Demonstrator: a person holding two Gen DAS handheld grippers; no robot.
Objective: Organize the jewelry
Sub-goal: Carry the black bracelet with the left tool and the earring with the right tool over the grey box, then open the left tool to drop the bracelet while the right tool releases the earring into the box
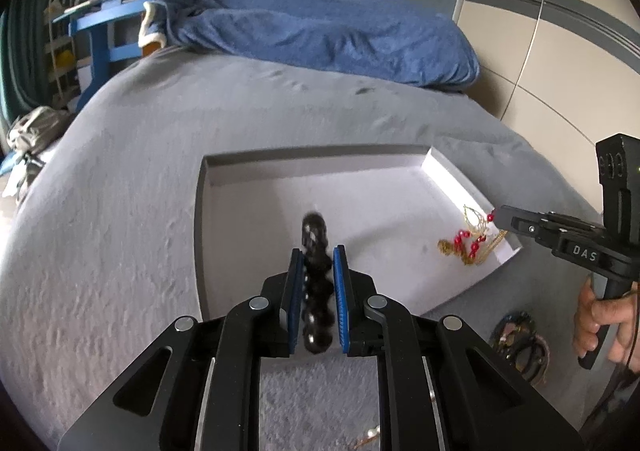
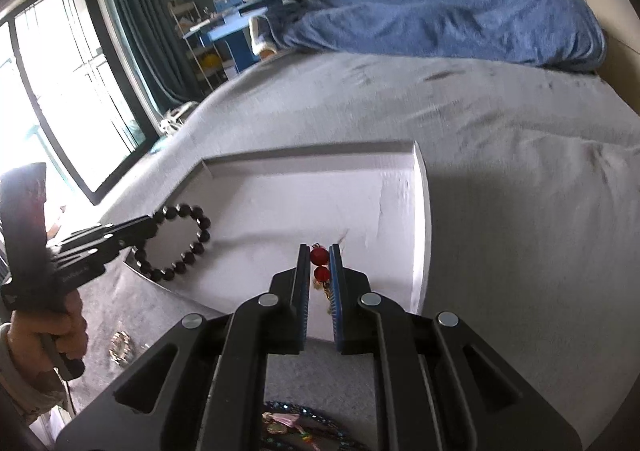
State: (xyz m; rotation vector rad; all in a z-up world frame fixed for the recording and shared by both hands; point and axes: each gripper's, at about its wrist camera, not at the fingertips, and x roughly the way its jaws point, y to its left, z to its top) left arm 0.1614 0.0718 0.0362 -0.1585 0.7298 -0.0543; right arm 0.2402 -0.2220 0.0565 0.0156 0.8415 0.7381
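Note:
A shallow white tray (image 1: pixel 224 187) lies on the grey bed; it also shows in the right wrist view (image 2: pixel 420 219). My left gripper (image 1: pixel 318 255) is shut on a black bead bracelet (image 1: pixel 316 291) and holds it over the tray's near left part; the bracelet hangs as a ring in the right wrist view (image 2: pixel 176 243). My right gripper (image 2: pixel 319 251) is shut on a gold and red bead jewelry piece (image 2: pixel 319 255) at the tray's right side. In the left wrist view that piece (image 1: pixel 468 241) trails onto the tray floor from the right gripper (image 1: pixel 496 215).
Dark bangles (image 1: pixel 520 347) lie on the bedspread in front of the tray. A beaded piece (image 2: pixel 296 427) lies under my right gripper, and a small metal piece (image 2: pixel 120 347) lies near the left hand. A blue blanket (image 1: pixel 320 35) lies at the far end of the bed.

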